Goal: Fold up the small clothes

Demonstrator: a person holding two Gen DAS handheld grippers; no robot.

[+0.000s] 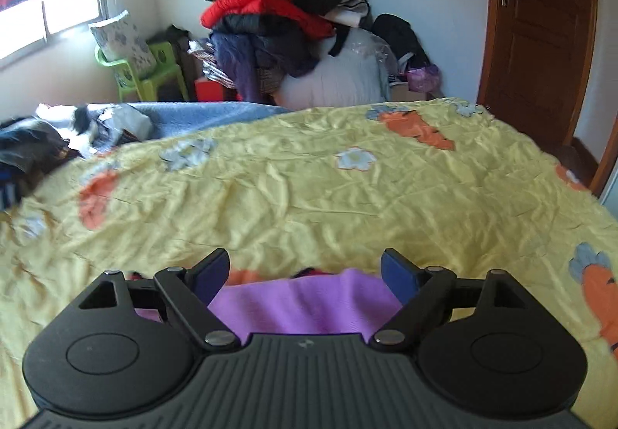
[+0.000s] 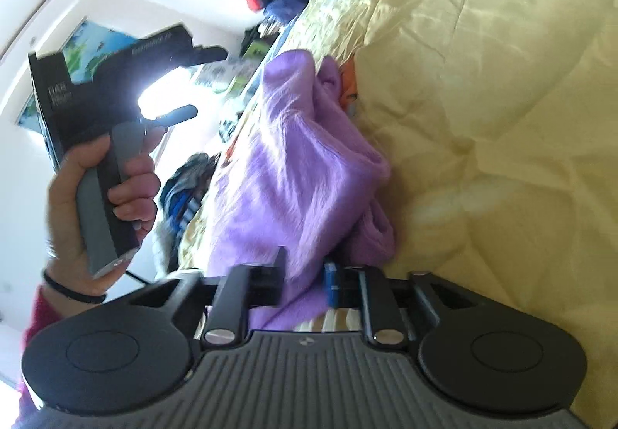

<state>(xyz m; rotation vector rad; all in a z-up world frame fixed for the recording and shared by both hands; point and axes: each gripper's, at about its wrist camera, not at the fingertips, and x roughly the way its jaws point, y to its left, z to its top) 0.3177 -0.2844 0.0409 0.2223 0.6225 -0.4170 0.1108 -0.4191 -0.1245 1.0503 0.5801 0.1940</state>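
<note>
A purple fleece garment [image 1: 305,301] lies bunched on the yellow bedcover [image 1: 309,189]. My left gripper [image 1: 305,268] hangs just above its near edge, jaws wide apart and holding nothing. The right wrist view is rolled on its side. There the purple garment [image 2: 301,158] is a folded heap, and a flap of it runs between the narrowly parted fingers of my right gripper [image 2: 305,274]. The pads do not seem to press on it. A hand [image 2: 77,197] holds the left gripper [image 2: 193,85], open, at the left of that view.
The bedcover [image 2: 483,120] has carrot and flower prints and is creased. Dark clothes [image 1: 31,150] lie at the bed's left side. Beyond the bed stand a tall pile of jackets [image 1: 278,23], a green chair [image 1: 150,77] and a brown door [image 1: 537,23].
</note>
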